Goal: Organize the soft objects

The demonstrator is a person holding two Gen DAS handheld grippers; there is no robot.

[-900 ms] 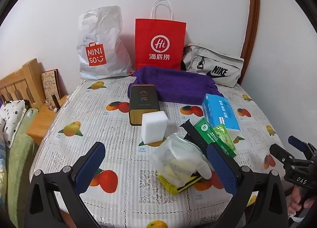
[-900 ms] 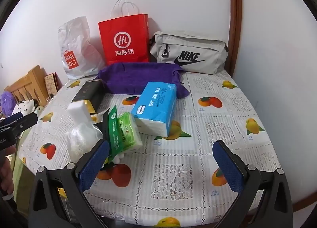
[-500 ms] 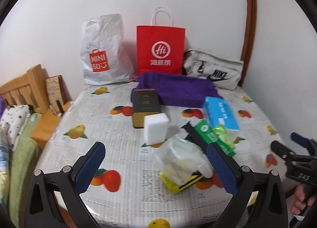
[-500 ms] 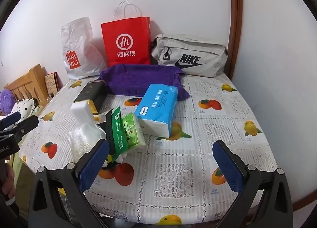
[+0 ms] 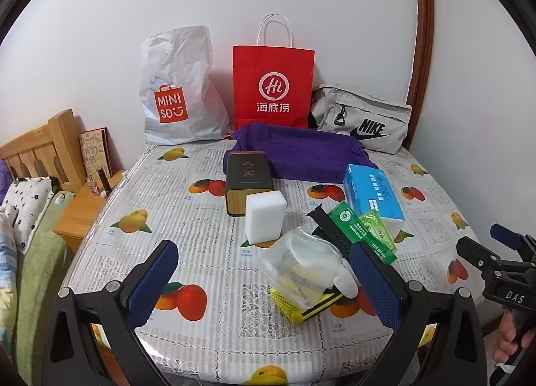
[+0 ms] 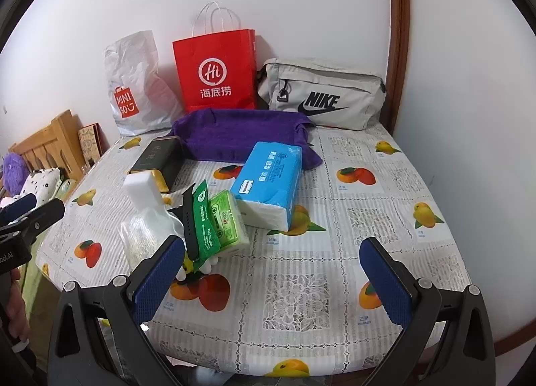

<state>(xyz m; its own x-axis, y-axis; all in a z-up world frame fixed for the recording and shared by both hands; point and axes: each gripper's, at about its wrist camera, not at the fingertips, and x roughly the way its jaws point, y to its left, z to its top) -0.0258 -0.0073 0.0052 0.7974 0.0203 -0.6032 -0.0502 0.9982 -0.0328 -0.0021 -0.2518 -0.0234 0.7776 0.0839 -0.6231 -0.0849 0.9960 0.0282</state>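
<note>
A folded purple towel (image 5: 301,151) (image 6: 241,134) lies at the back of the table. In front of it sit a blue tissue pack (image 5: 372,191) (image 6: 271,181), green wipe packs (image 5: 365,232) (image 6: 217,218), a white sponge block (image 5: 266,218) (image 6: 142,186) and a clear plastic bag of soft items (image 5: 301,268) (image 6: 147,232). My left gripper (image 5: 264,278) hovers open above the table's near edge, just short of the clear bag. My right gripper (image 6: 271,275) is open over bare tablecloth, right of the wipes. Both hold nothing.
A dark box (image 5: 246,175) and a black watch strap (image 5: 330,232) lie among the pile. A white Miniso bag (image 5: 177,91), a red paper bag (image 5: 273,84) and a grey Nike pouch (image 5: 361,121) lean on the wall. A bed and wooden nightstand (image 5: 83,215) stand left.
Both grippers have drawn back from the table and risen a little, so more of the tablecloth's near edge shows. The objects have not moved.
</note>
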